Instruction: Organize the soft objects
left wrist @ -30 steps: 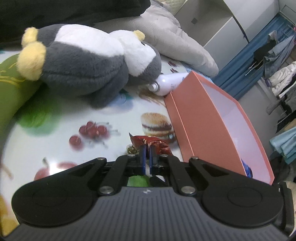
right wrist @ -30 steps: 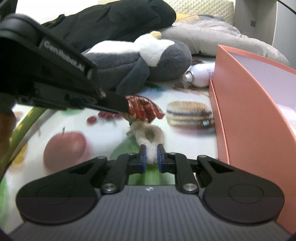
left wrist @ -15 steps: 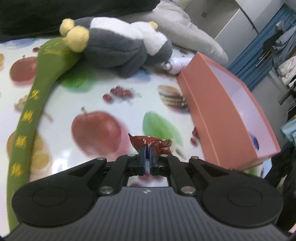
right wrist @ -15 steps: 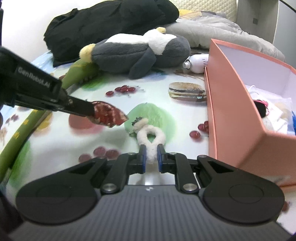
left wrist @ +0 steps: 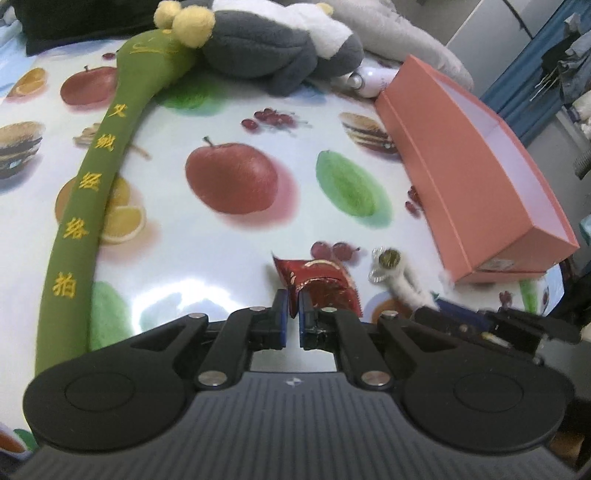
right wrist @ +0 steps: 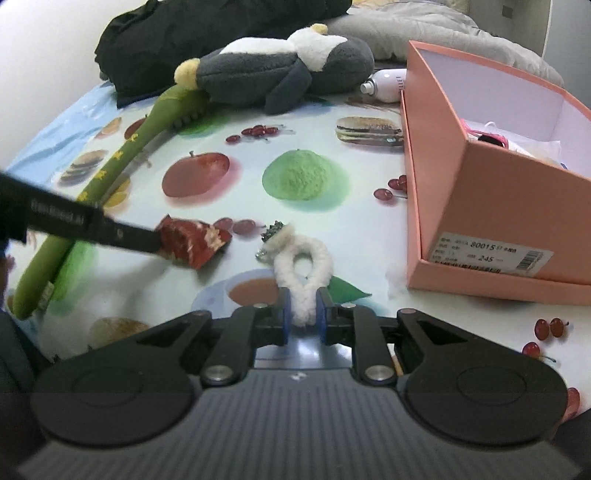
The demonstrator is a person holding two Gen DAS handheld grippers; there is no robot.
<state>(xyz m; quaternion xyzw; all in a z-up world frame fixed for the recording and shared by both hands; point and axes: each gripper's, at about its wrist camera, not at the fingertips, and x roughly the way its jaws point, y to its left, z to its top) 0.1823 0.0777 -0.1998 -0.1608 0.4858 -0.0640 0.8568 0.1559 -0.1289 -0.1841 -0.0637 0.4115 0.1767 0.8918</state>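
My left gripper [left wrist: 291, 295] is shut on a corner of a crumpled red foil pouch [left wrist: 321, 277], held just above the fruit-print tablecloth; the right wrist view shows that pouch [right wrist: 192, 243] at the tip of the left fingers [right wrist: 122, 236]. My right gripper [right wrist: 303, 295] has a white fluffy loop [right wrist: 303, 266] with a small metal charm between its pads. Its jaws are opening, and the fluff still touches both pads. The loop [left wrist: 400, 280] lies low over the cloth, right of the pouch. A pink open box [right wrist: 498, 206] stands to the right.
A grey-and-white penguin plush [right wrist: 280, 70] lies at the back with a long green padded stick [left wrist: 92, 177] curving along the left. A white bottle [right wrist: 388, 85] sits behind the box [left wrist: 461, 177]. Black clothing [right wrist: 203, 33] and a grey cushion [right wrist: 424, 37] fill the far edge.
Both grippers have drawn back toward the near edge of the table, carrying the pouch and the loop away from the penguin. The right jaws stand wider around the loop.
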